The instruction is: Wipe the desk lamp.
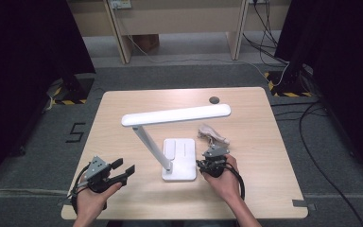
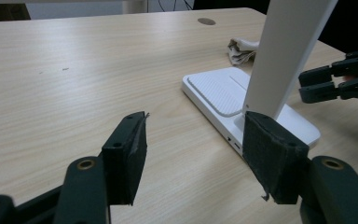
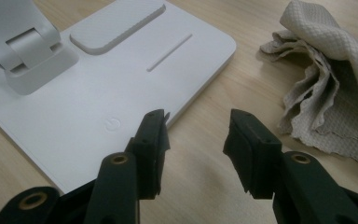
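A white desk lamp stands mid-table, its flat base [image 1: 179,158] near the front and its long head [image 1: 176,115] held level above on a slanted arm [image 1: 152,147]. A crumpled beige cloth [image 1: 213,134] lies just right of the base. My left gripper [image 1: 124,170] hovers open at the front left, jaws pointing toward the lamp base [image 2: 242,100] with nothing between them. Open as well, my right gripper [image 1: 210,163] sits low at the base's right front corner [image 3: 121,93], the cloth [image 3: 326,88] just ahead to its right.
A small dark round spot [image 1: 214,100] marks the far side of the wooden table [image 1: 123,109]. Cables trail over the grey floor right of the table, and wooden furniture legs stand behind it.
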`<state>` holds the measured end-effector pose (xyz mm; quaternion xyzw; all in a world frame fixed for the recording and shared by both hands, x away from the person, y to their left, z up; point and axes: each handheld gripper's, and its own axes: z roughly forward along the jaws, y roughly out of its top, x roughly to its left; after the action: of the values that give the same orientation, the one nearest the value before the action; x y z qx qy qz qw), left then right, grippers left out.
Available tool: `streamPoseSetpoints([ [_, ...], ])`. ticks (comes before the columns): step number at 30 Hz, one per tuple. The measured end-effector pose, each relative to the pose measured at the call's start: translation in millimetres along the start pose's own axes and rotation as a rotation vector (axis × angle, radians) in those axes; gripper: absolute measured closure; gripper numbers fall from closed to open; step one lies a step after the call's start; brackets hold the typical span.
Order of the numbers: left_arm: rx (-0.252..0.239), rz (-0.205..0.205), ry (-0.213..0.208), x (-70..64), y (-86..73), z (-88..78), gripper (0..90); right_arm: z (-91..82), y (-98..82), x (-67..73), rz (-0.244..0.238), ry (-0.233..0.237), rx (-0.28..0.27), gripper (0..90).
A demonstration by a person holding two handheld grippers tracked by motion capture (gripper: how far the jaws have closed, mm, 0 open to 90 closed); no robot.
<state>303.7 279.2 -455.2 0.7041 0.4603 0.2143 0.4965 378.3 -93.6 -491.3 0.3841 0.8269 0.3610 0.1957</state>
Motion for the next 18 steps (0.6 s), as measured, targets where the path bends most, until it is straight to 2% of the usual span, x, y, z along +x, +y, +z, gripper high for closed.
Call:
streamPoseSetpoints([
  [14, 0.032, -0.013, 0.065, 21.7, -27.4, 1.7, 39.6, -20.3, -21.4, -12.7, 0.024, -0.029, -0.003, 55.5],
  [18, 0.039, -0.015, 0.07, 25.4, -31.8, 2.7, 39.5, -26.1, -28.5, -16.2, 0.029, -0.037, -0.006, 55.0],
])
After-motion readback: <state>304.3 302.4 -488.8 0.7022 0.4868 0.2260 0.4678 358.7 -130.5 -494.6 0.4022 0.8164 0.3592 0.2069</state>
